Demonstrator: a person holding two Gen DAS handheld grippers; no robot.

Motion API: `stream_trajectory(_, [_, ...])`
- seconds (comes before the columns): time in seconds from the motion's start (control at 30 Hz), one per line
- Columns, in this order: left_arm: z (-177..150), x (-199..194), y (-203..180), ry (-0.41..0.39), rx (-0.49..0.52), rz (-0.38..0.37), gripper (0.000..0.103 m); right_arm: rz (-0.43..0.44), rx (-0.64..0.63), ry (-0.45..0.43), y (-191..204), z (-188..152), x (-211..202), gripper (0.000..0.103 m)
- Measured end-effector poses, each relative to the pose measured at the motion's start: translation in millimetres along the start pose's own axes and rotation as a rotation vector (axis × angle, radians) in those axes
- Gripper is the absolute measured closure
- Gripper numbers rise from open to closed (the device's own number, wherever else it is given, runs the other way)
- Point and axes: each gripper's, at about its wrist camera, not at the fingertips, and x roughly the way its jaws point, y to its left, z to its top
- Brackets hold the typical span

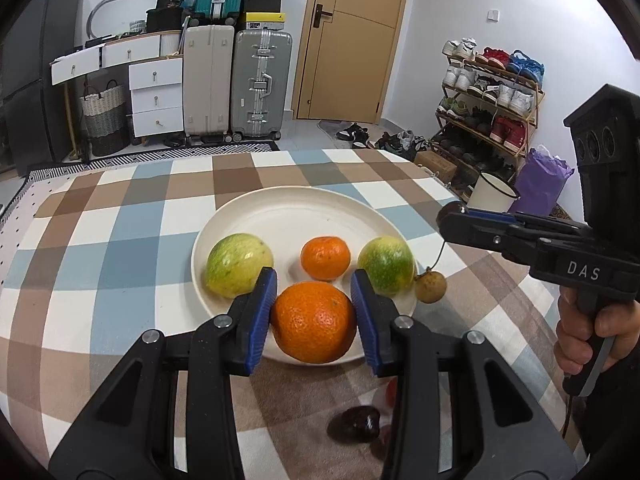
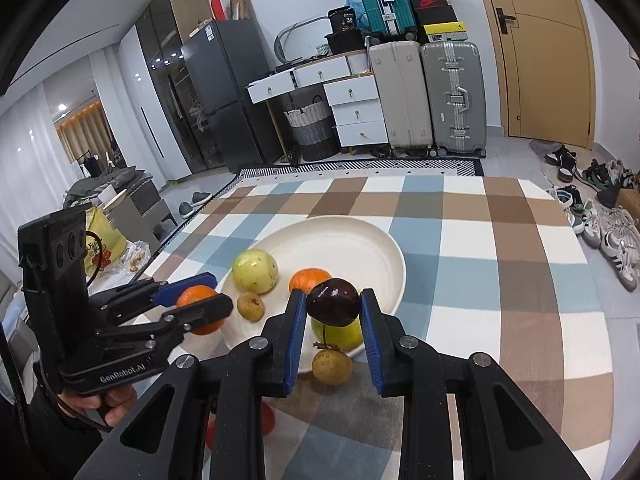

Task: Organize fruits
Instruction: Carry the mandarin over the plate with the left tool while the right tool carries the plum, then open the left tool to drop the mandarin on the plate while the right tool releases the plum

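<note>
Fruits mid-sort: large orange (image 1: 314, 322), firm and rounded, pinched at its widest by left fingers (image 1: 264, 312); dark plum (image 2: 333, 302), smooth, bruisable, pinched by right fingers (image 2: 296, 332); plate (image 1: 288, 216) at twelve o'clock.

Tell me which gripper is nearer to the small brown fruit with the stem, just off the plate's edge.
Right. The right gripper, shut on a dark fruit, hangs just above the brown fruit. The left gripper holds an orange farther off, to that fruit's left.

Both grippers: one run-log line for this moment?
left gripper: shut on large orange | right gripper: shut on dark round fruit | both above white round plate
</note>
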Motion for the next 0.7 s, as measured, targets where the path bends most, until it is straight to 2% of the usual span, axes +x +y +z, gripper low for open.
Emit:
stream_trajectory(0.33, [11, 26, 11, 0.007, -0.032, 0.005, 0.067, -0.034, -0.016, 0.001, 0, 26, 15, 0.076])
stream_trajectory(0.7, [11, 50, 13, 0.025, 0.006, 0.041, 0.067, -0.052, 0.004, 0.058, -12, 33, 56, 0.075])
